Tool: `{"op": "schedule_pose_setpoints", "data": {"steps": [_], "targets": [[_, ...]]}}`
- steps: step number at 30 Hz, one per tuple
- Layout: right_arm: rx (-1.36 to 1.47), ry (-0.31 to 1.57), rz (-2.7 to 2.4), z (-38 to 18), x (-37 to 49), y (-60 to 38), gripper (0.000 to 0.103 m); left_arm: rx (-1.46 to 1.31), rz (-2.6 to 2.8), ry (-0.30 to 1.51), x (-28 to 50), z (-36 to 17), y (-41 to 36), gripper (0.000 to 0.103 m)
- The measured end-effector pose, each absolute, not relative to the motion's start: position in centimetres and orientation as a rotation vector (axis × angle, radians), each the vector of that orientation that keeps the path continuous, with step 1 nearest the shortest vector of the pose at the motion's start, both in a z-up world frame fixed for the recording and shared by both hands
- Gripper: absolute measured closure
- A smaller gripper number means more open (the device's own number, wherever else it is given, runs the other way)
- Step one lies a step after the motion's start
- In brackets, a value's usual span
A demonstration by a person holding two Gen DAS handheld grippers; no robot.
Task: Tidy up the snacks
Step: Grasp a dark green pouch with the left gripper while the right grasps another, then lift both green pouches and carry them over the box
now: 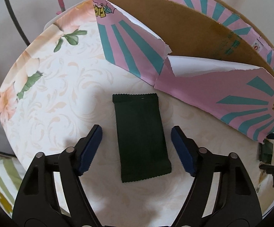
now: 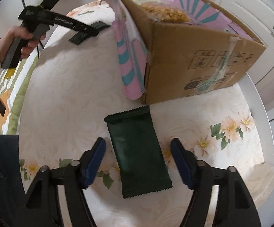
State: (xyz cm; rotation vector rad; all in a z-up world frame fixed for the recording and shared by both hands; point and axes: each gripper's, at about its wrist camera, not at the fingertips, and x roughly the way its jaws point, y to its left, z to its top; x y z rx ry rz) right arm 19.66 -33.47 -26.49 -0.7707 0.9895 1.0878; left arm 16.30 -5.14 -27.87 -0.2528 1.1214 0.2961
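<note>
Two dark green snack packets (image 1: 141,138) (image 2: 138,149), each between open grippers (image 1: 136,147) (image 2: 138,159).

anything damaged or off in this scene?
Yes: the box is beat up. The pink printed liner on its flap is torn, leaving ragged white paper edges, and tape on the brown side is peeling. The two green packets lie flat and look intact, each between open jaws.

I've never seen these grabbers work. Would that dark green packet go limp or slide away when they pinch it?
The green packet lies flat with crimped ends, so it is probably light and a bit bendy, not rigid. Its glossy film could slip on the smooth tablecloth if nudged. Being thin, it gives the open right gripper little edge to pinch.
</note>
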Motion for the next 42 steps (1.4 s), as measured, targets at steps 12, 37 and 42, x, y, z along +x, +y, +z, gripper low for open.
{"op": "schedule_pose_setpoints", "data": {"steps": [12,37,42], "targets": [[-0.802,1.005,1.09,-26.3,19.9,-32.3,0.06,-0.214,0.271,1.153,16.5,-27.4,-4.5,0.062],[-0.524,1.013,0.858,-20.7,16.3,-36.5,0.061,-0.202,0.087,1.083,10.6,-19.2,-8.4,0.062],[-0.384,1.004,0.752,-17.4,15.5,-36.9,0.061,-0.187,0.0,1.025,10.2,-15.0,-8.2,0.062]]}}
